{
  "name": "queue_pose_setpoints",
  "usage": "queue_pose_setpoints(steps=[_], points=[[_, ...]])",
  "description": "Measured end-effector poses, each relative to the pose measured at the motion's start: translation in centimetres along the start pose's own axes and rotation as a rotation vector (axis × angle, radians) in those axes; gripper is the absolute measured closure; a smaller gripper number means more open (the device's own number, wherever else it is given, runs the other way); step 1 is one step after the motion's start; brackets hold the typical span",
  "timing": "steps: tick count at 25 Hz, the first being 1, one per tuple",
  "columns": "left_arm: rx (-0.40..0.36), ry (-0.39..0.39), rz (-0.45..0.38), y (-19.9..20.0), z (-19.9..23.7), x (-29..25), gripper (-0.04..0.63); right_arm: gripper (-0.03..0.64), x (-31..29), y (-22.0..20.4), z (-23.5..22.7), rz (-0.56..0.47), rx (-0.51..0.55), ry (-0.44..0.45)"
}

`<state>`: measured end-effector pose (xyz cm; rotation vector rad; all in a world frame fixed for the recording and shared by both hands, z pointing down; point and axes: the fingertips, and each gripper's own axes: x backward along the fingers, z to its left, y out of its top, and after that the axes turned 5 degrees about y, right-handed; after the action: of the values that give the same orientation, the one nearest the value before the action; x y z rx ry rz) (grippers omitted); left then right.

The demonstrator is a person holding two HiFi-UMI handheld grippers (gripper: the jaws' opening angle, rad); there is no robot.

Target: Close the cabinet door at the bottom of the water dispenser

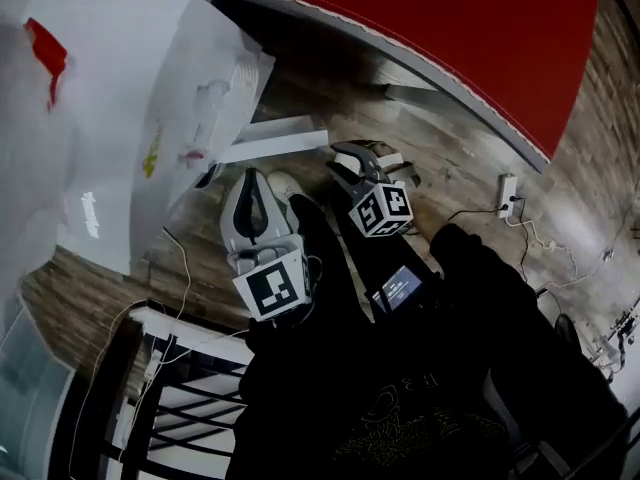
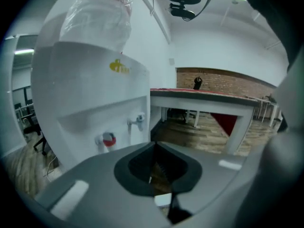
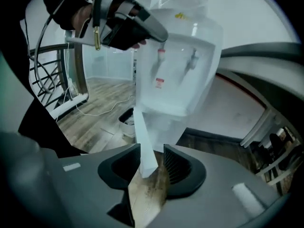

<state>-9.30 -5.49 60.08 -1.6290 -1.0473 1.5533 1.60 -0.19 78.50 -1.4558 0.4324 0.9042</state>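
I am holding my right gripper [image 3: 152,147] with its fingers apart. The flat white cabinet door [image 3: 142,132] is standing swung open from the base of the tall white plastic water dispenser [image 3: 180,65], and its free edge is showing in the gap between those fingers, which are not clamping it. I am holding my left gripper [image 2: 154,146] with its fingers together on nothing, pointing past the dispenser's tap panel, above the brown wooden plank floor [image 2: 209,137].

We see a white water dispenser [image 2: 95,94] with a red tap [image 2: 109,139] and yellow logo [image 2: 118,67], its white cabinet door [image 3: 145,141], brown wood-grain floor [image 1: 440,158], and a red table [image 1: 450,18] at upper right.
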Motion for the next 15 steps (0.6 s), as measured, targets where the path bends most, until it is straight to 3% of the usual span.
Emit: queue_pose_setpoints(steps=[7,11,15], points=[[0.08,-0.005,0.122,-8.1,-0.7,1.0,0.588,0.482,-7.6,-5.6,3.6,0.119,0.106,0.041],[0.073,-0.004,0.149,-9.7,-0.4,1.8,0.588,0.496,-9.5,-5.6,2.1,0.149,0.154,-0.023],[0.115,0.015,0.156,-9.9,0.2,1.5,0.588,0.486,-10.7,-5.3,-0.3,0.166,0.193,-0.045]])
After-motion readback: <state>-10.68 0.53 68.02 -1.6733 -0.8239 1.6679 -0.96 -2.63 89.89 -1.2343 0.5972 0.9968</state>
